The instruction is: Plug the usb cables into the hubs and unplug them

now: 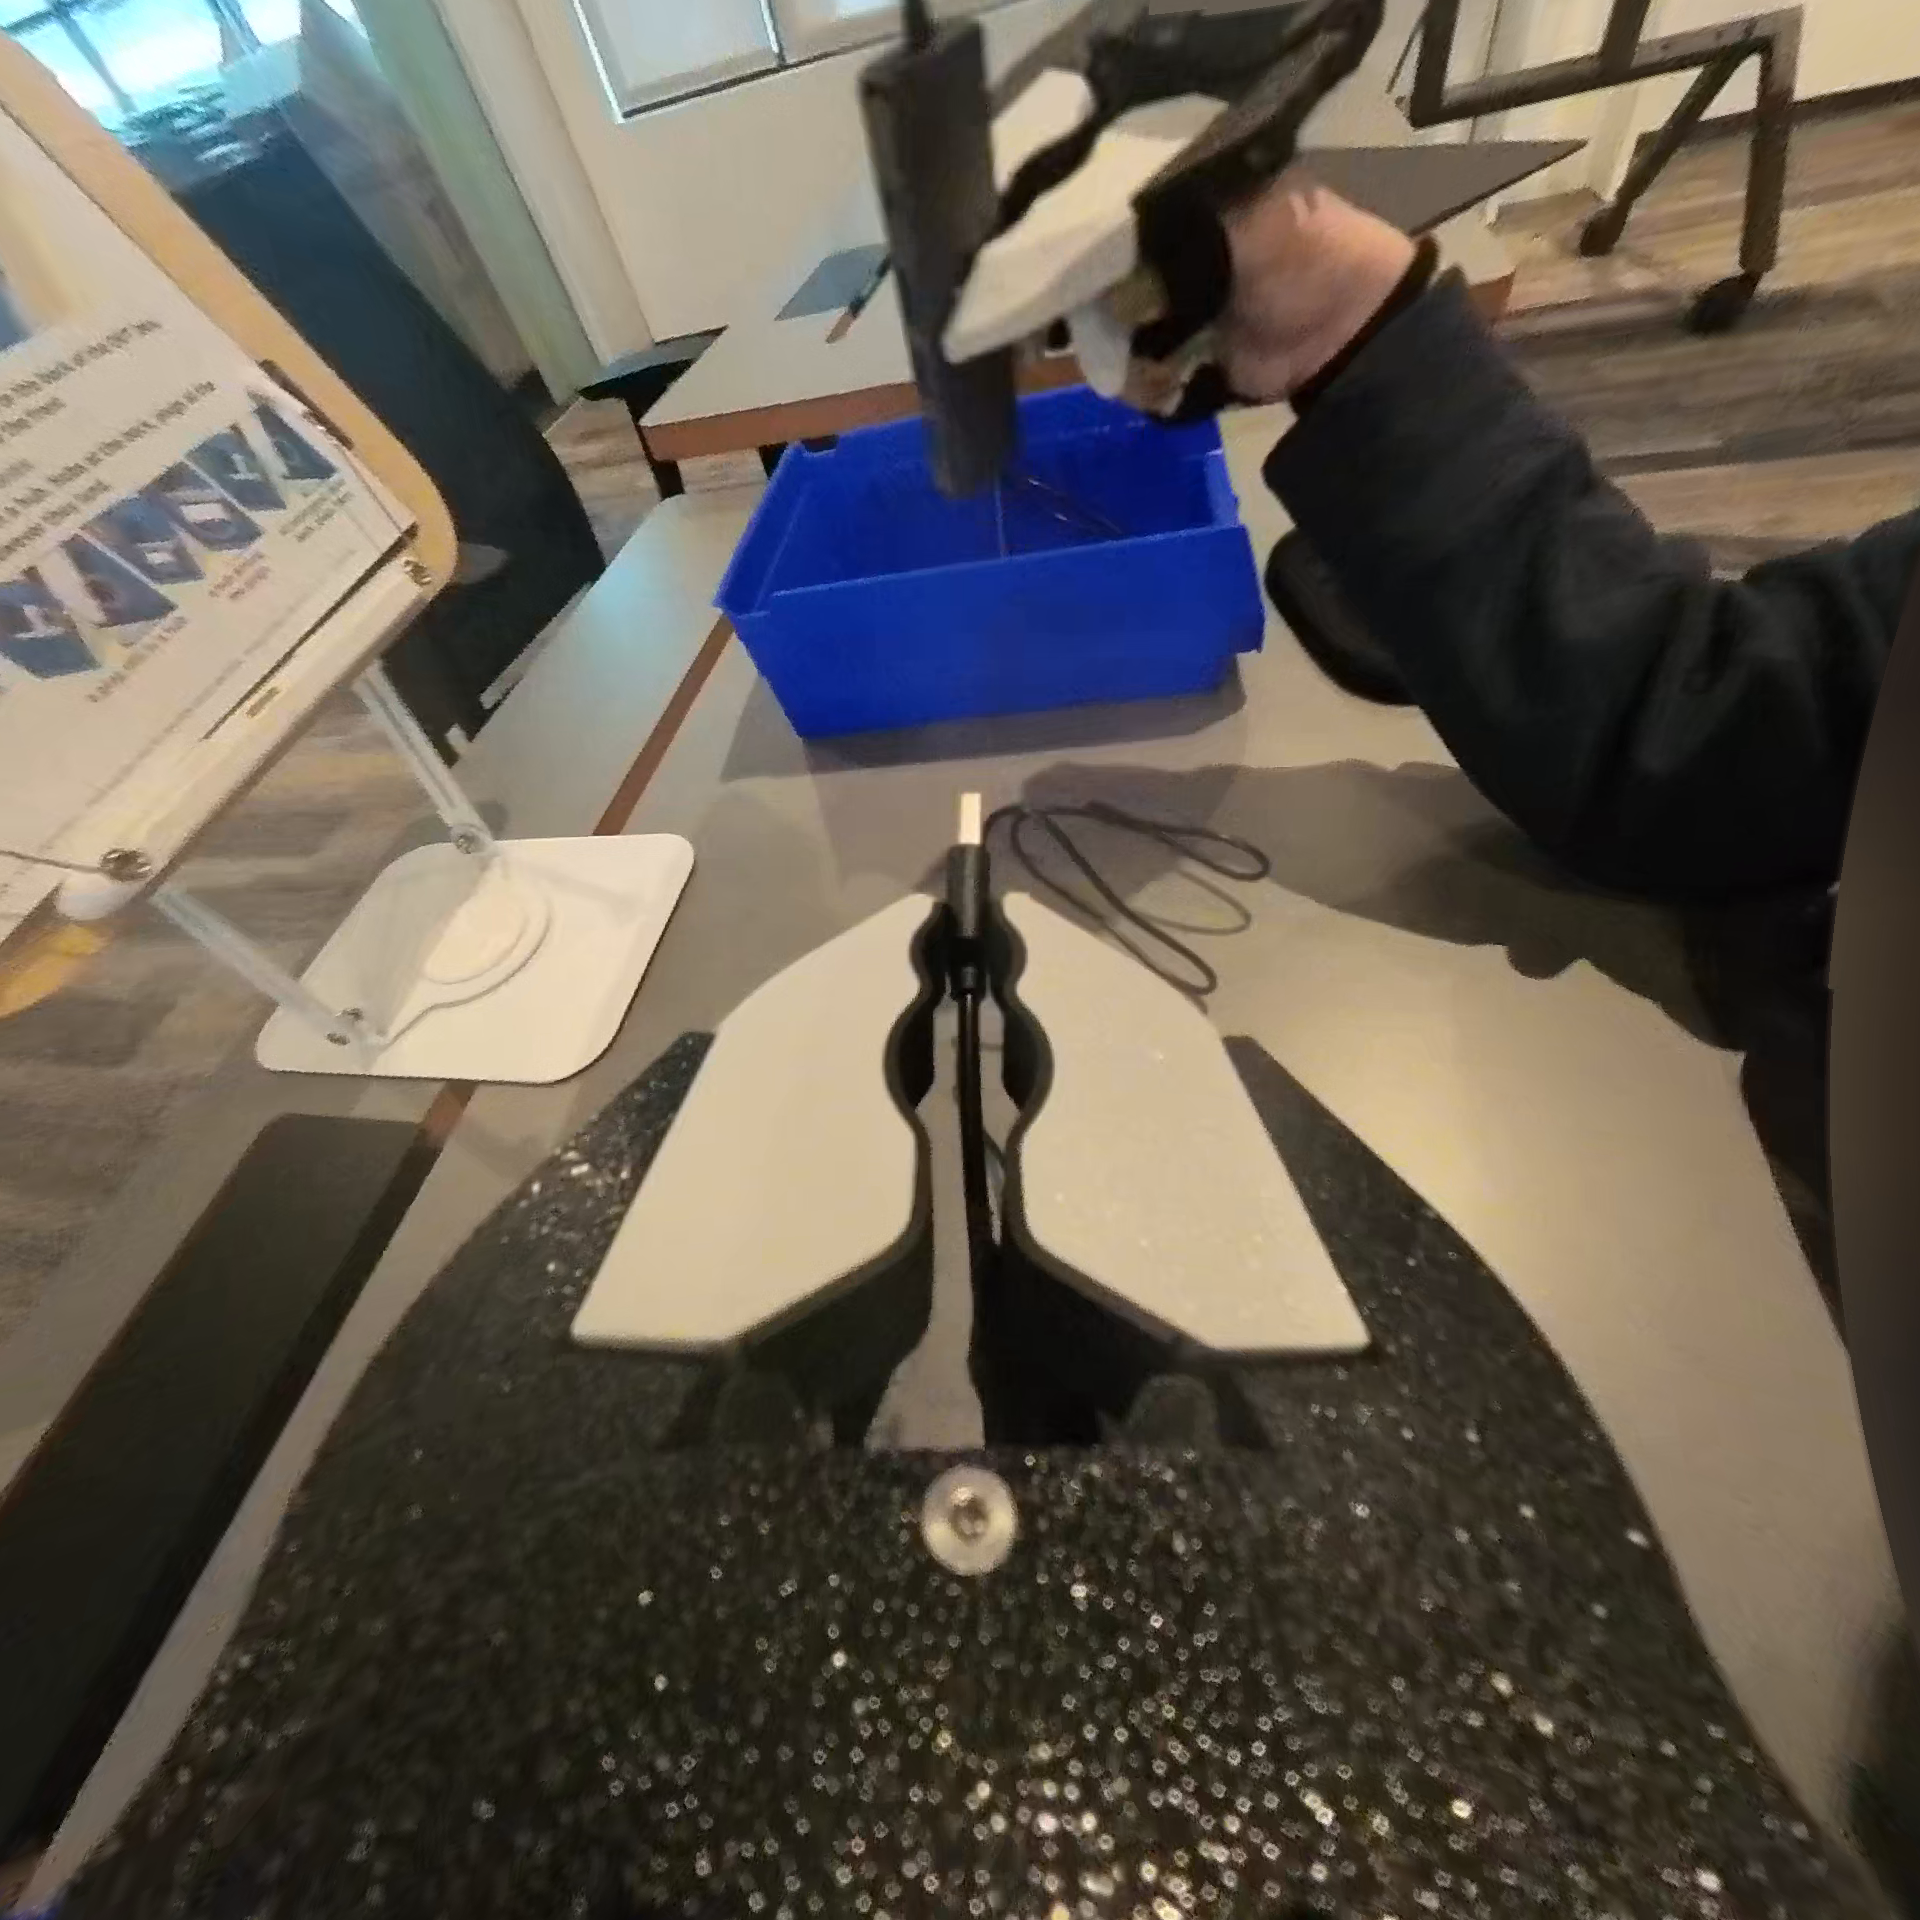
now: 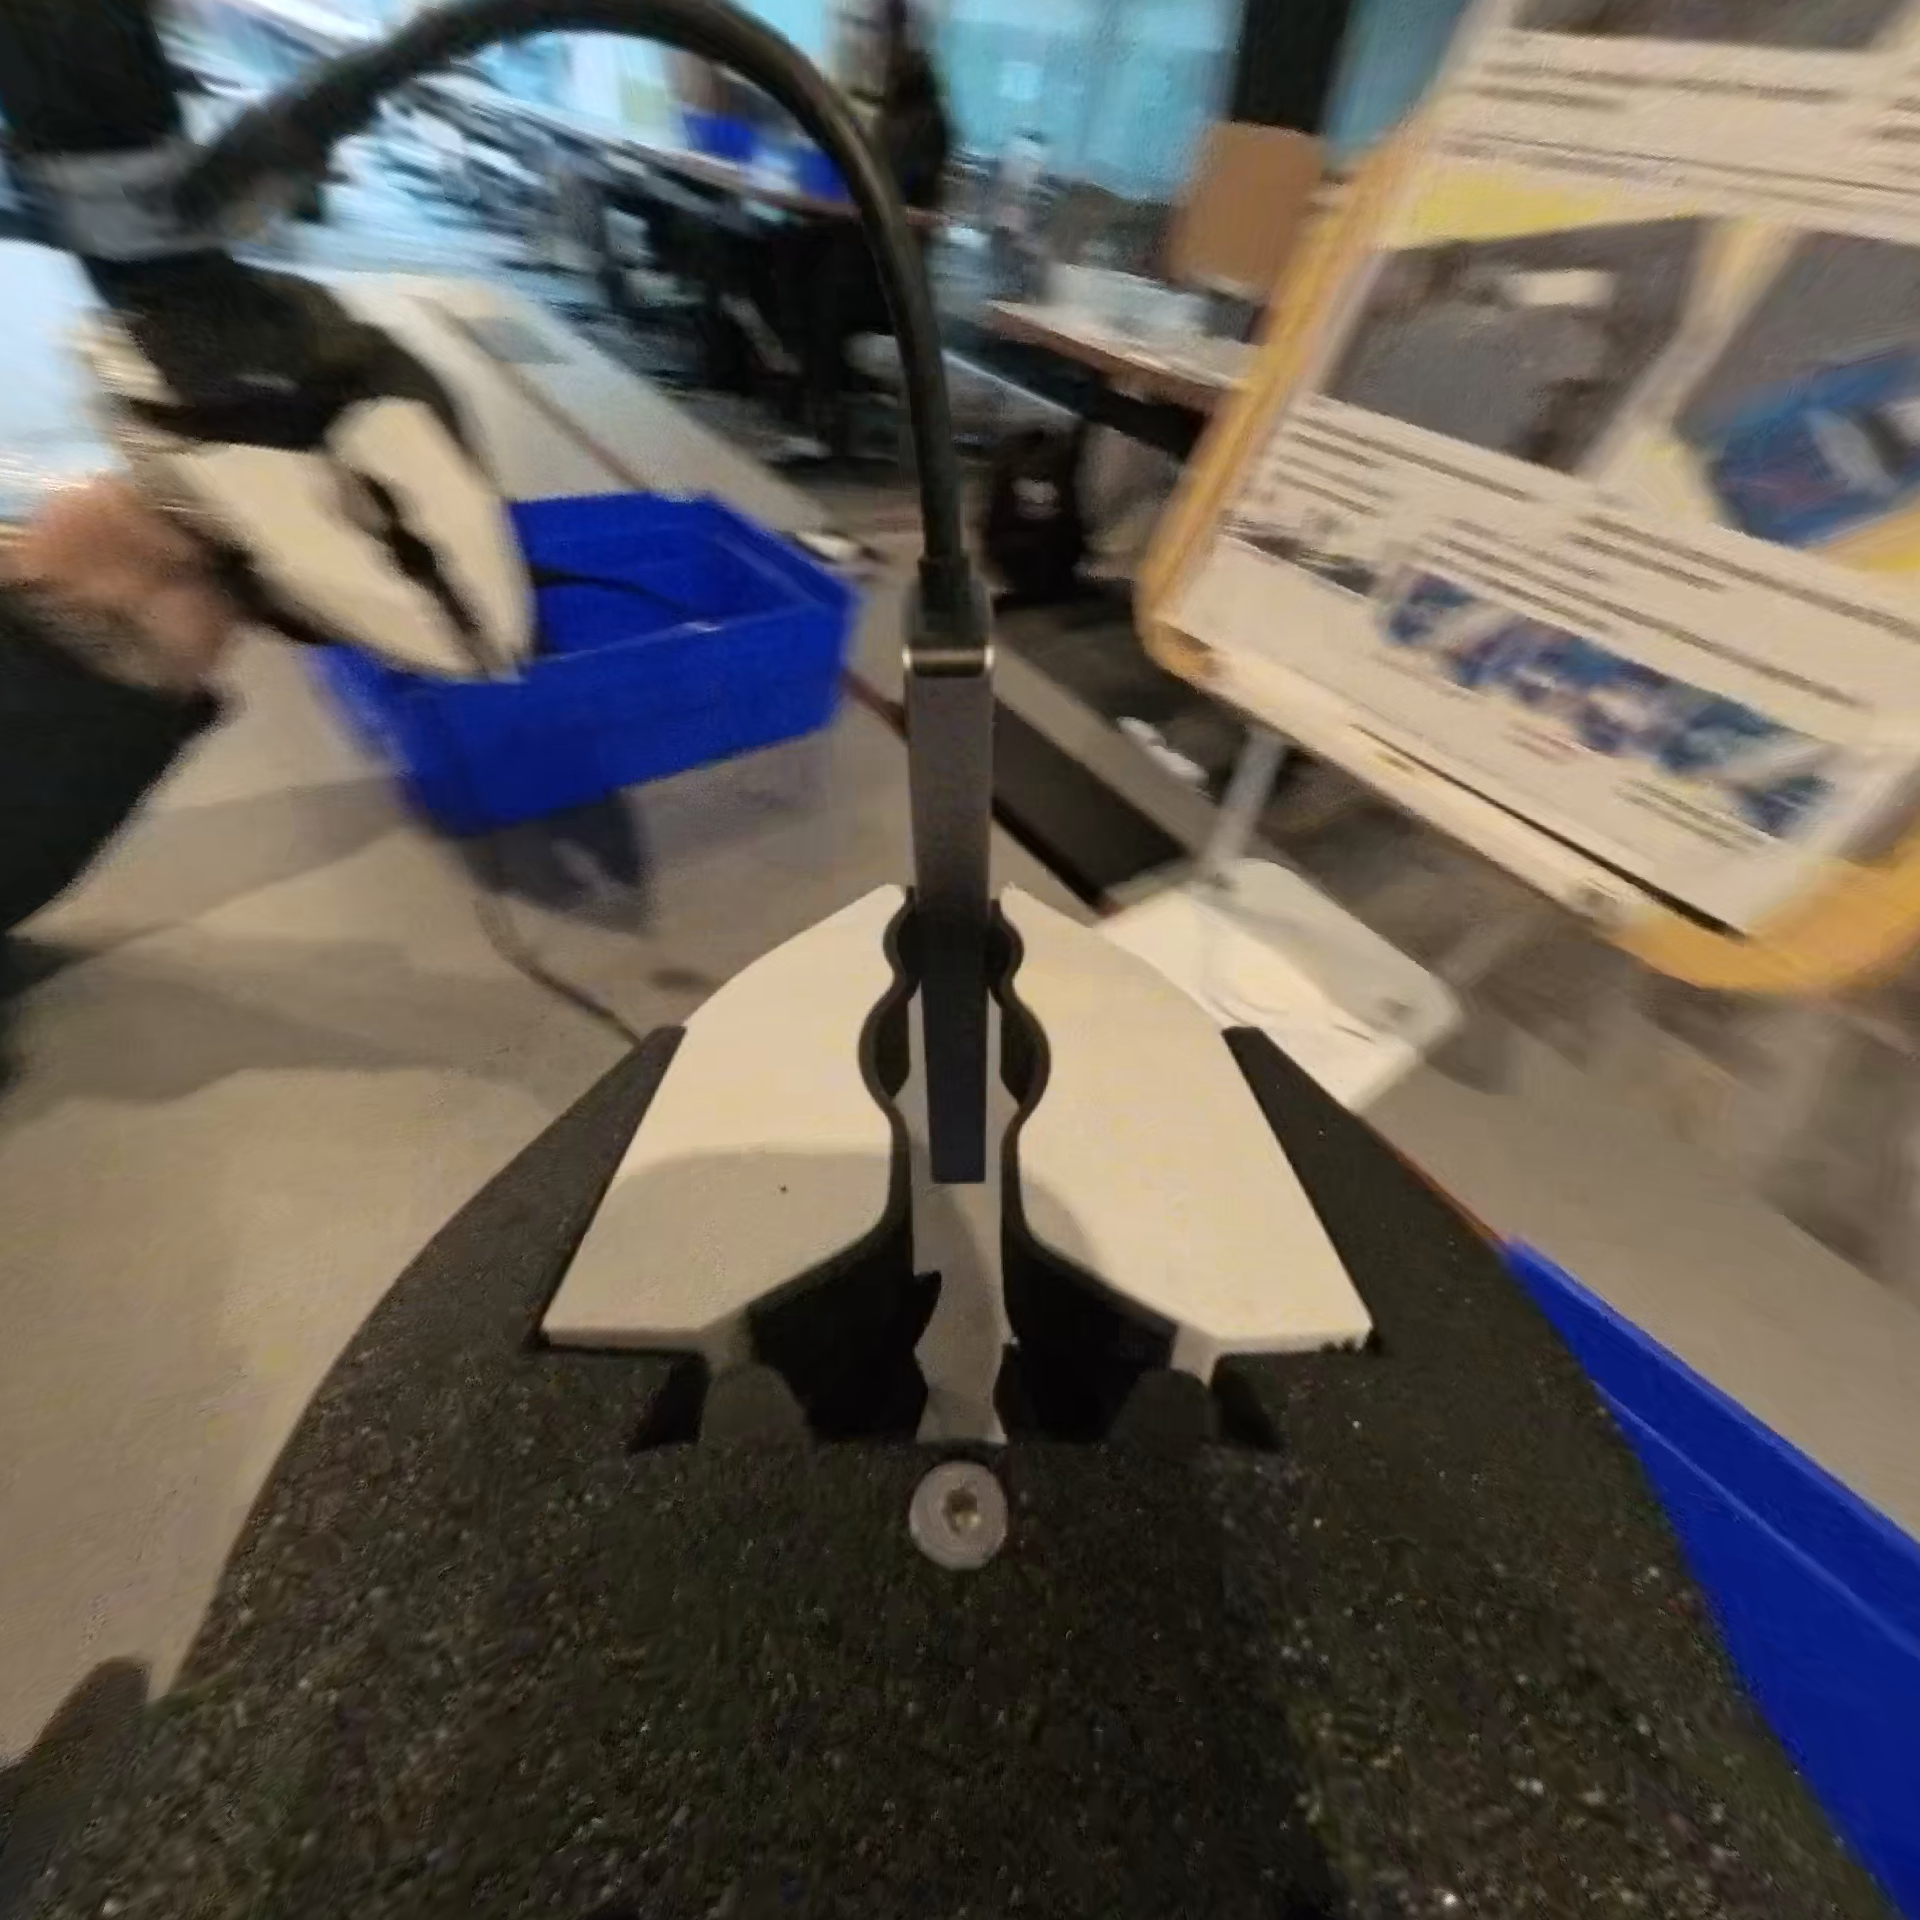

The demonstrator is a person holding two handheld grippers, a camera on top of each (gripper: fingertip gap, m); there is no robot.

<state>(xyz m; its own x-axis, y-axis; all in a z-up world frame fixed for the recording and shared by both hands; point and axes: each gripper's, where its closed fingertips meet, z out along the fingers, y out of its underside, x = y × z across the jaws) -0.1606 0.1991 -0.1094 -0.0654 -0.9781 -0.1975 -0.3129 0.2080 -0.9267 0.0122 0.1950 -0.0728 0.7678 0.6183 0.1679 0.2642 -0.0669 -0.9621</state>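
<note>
We note a blue bin (image 1: 997, 634) on the grey table (image 1: 1351, 1091), and a printed sign (image 1: 156, 499) on a white stand base (image 1: 540, 956) at the table's edge.

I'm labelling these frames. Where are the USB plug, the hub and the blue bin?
USB plug (image 1: 969, 821): left wrist view, on its white tip beyond the fingers.
Hub (image 2: 948, 758): right wrist view, on its dark grey body above the fingers.
Blue bin (image 1: 997, 634): left wrist view, on its front wall.

Bright, even indoor light; soft table (image 1: 1403, 1091) shadows; right wrist view motion-blurred (both fisheye-bent).
</note>
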